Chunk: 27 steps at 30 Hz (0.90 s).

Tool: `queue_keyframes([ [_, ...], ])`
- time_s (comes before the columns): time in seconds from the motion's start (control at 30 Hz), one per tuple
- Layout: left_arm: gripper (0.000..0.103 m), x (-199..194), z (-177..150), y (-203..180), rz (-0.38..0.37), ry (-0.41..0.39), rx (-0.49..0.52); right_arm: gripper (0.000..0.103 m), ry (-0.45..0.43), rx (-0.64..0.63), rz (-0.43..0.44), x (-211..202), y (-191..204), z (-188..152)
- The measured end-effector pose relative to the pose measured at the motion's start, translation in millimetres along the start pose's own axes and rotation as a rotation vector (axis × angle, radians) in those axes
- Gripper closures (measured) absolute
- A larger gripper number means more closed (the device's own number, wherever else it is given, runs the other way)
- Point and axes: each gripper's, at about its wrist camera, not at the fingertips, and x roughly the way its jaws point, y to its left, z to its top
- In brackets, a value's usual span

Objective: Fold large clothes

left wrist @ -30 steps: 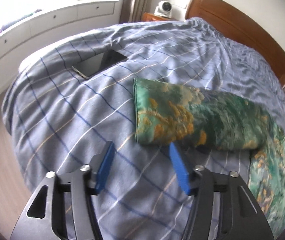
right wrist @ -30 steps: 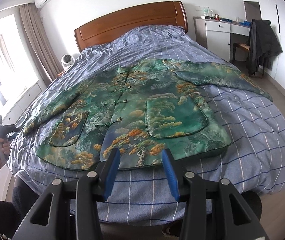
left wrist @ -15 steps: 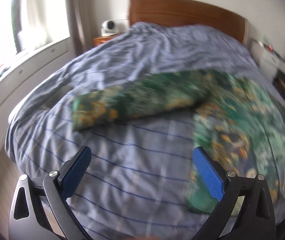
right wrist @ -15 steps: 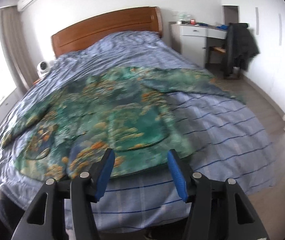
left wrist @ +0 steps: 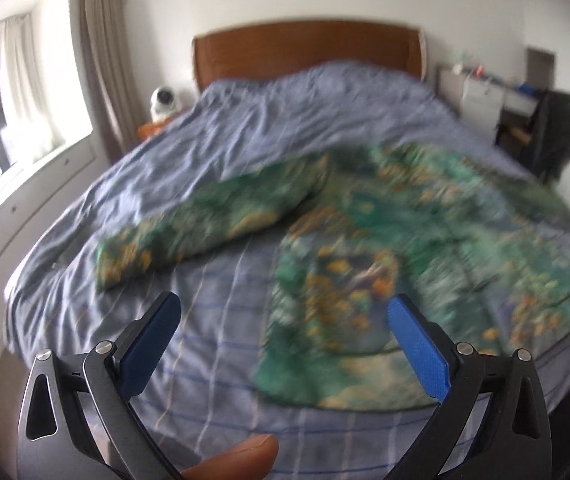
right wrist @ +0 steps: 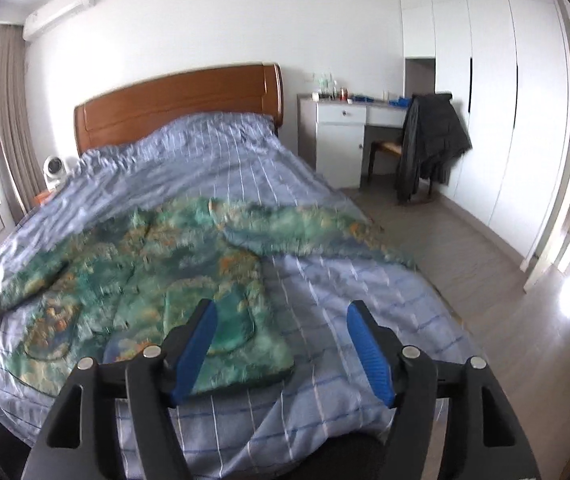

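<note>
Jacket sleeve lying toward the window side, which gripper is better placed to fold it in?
Probably left: the left gripper, open, faces that sleeve; the right gripper fronts the other side.

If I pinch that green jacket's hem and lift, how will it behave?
The green jacket will probably drape limply: its sleeve follows the bedspread's contours. It looks padded at the hem, so probably bulky. The fabric seems satiny, so it may slip from one pinch.

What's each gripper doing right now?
Left gripper: open, empty, above the green jacket.
Right gripper: open, empty, above the jacket hem.
</note>
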Motion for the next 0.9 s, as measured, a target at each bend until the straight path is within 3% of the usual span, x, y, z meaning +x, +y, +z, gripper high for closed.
queue_keyframes([
  [0.1,0.0,-10,5,-8,0.014,-0.035,0.014,0.024,-0.054,-0.025,0.018,-10,-15,26],
  [0.13,0.0,-10,7,-10,-0.002,-0.025,0.011,0.019,-0.067,-0.043,0.011,-10,-22,33],
  [0.3,0.0,-1,12,-20,-0.145,0.059,-0.061,0.019,0.003,-0.052,-0.048,32,-73,69],
  [0.47,0.0,13,28,-34,-0.082,0.048,-0.067,0.019,0.047,0.127,-0.072,96,-148,96],
  [0.57,0.0,20,35,-38,-0.087,0.069,-0.091,0.019,0.095,0.217,-0.053,139,-177,102],
  [0.73,0.0,27,30,-35,-0.113,0.139,-0.139,0.019,0.193,0.494,0.137,221,-219,71],
  [0.9,0.0,37,26,-26,-0.069,0.183,-0.129,0.022,0.231,0.819,0.2,293,-249,17],
])
